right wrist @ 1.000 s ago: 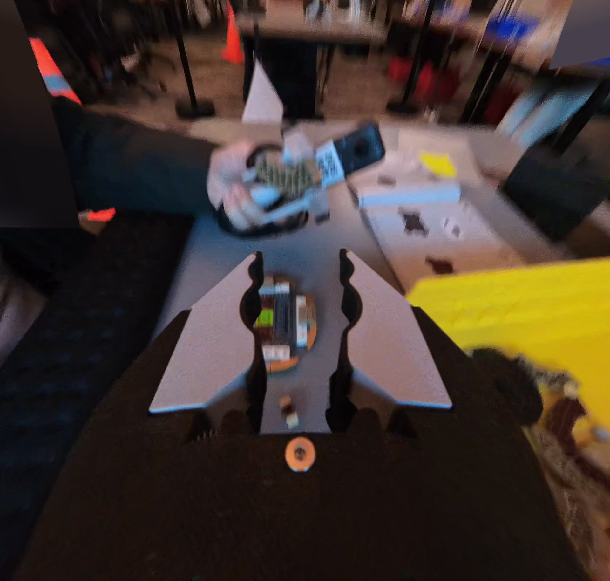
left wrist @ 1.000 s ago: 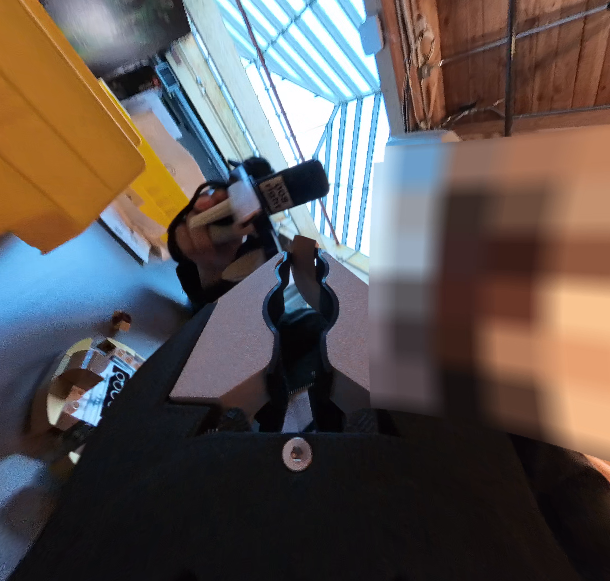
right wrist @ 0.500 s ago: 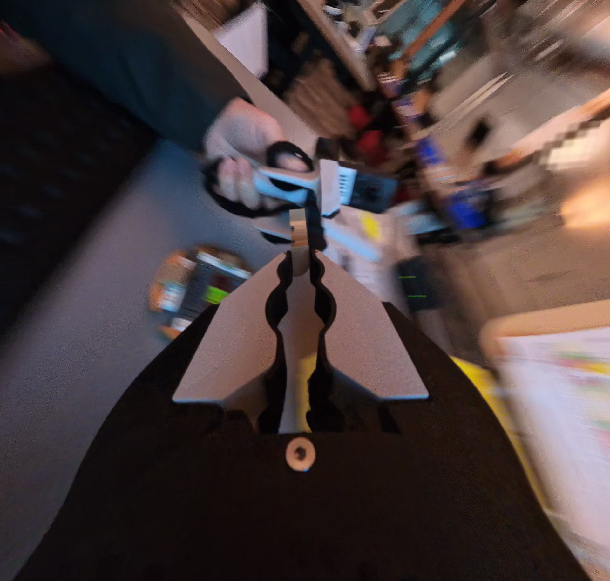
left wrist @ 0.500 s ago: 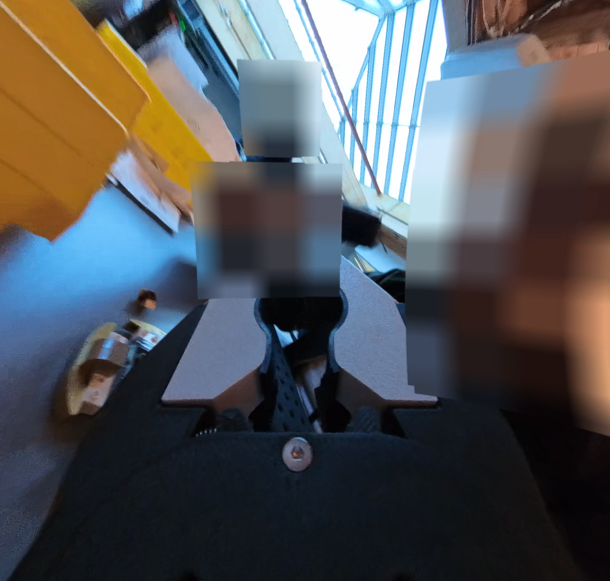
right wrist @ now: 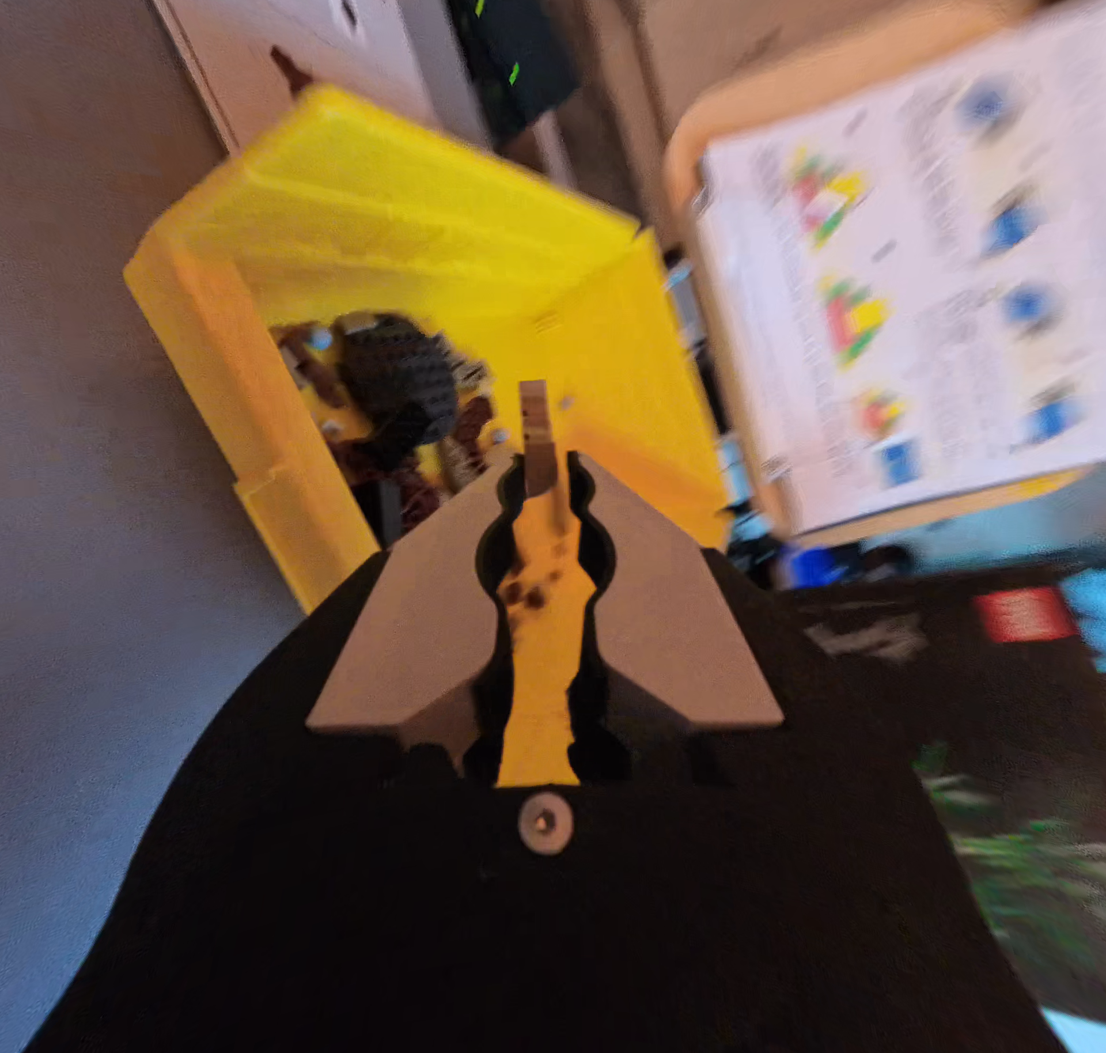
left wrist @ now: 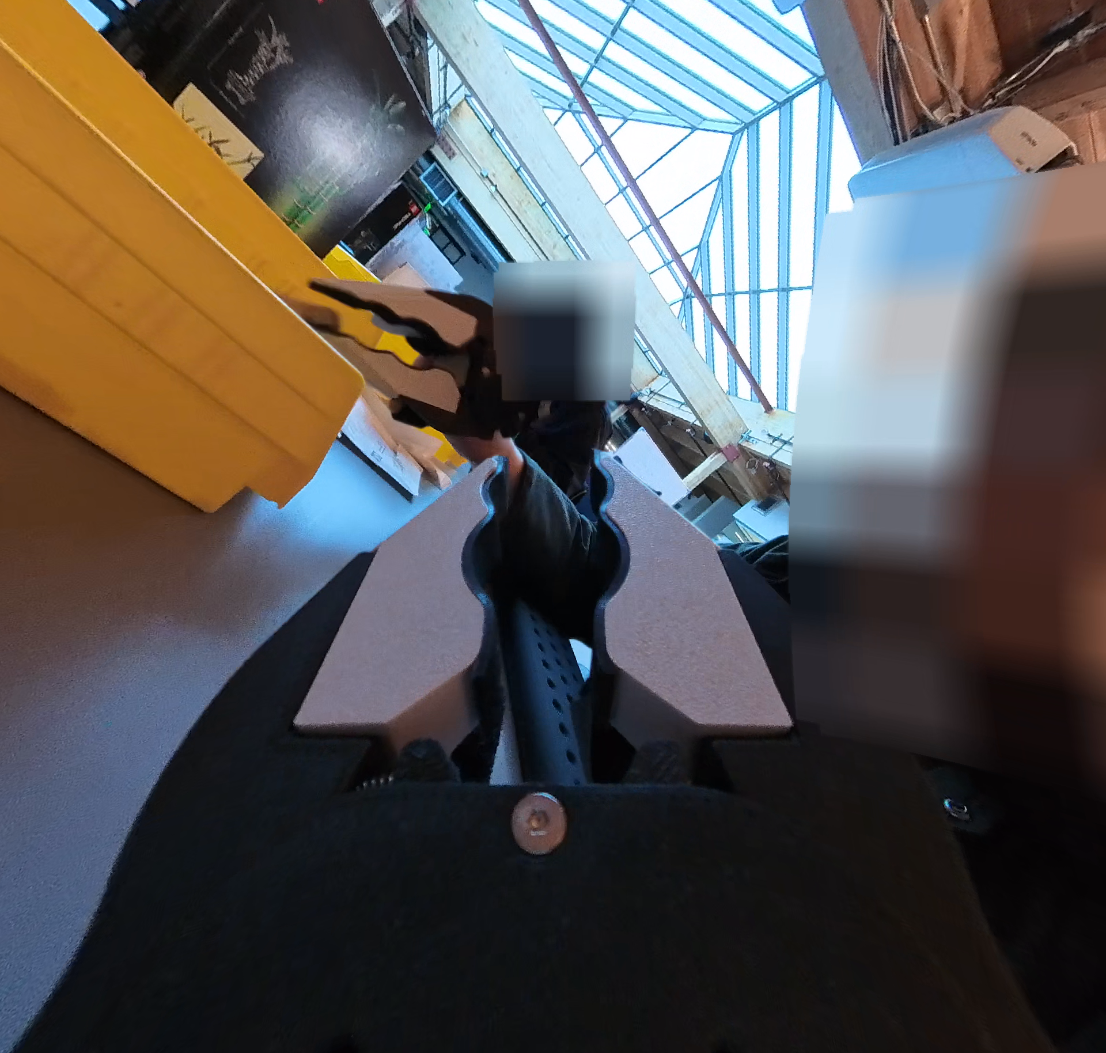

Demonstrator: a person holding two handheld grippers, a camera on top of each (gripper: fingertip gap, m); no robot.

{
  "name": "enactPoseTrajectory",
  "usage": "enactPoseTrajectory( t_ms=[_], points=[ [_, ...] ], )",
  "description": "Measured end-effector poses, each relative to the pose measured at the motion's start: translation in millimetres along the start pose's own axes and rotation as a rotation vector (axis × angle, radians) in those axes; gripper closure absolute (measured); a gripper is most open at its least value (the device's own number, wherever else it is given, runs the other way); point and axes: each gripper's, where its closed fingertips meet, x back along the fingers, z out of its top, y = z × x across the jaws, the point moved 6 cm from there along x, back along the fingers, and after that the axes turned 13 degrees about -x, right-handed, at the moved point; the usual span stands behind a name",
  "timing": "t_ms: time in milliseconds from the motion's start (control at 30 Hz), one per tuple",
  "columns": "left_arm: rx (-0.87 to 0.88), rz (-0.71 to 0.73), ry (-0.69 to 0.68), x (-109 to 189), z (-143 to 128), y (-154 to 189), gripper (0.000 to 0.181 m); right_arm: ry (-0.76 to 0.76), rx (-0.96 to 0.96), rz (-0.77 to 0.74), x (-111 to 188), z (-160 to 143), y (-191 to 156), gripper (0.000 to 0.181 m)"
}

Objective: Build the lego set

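Workshop or loft-type workspace: glazed skylight roof (left wrist: pixel 676 96) on timber beams (left wrist: pixel 538 144), exposed wiring on wood-plank wall (left wrist: pixel 969 25), yellow parts bins (left wrist: pixel 137 282) on grey table (left wrist: pixel 149 593).

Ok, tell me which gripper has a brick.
The right gripper: its jaws pinch a slim tan lego piece; the left gripper is open and empty.

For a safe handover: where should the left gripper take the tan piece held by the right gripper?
Its free end: the tan piece is a narrow strip sticking out past the right gripper. The left gripper, now open, should probably come head-on, opposite.
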Motion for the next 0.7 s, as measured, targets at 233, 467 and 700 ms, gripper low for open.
enactPoseTrajectory(
  t_ms=[233,467,700],
  points=[
    [0.001,-0.003,0.015,3.0,3.5,1.0,0.157,0.012,-0.405,0.312,17.8,5.0,0.5,0.16],
    [0.003,-0.006,0.016,5.4,4.1,0.7,0.156,0.0,-0.18,0.973,46.2,-2.9,-87.4,0.161],
    [-0.052,0.005,-0.144,-9.0,-13.5,3.4,0.157,-0.082,-0.254,1.074,38.1,-10.2,-102.0,0.172]
  ],
)
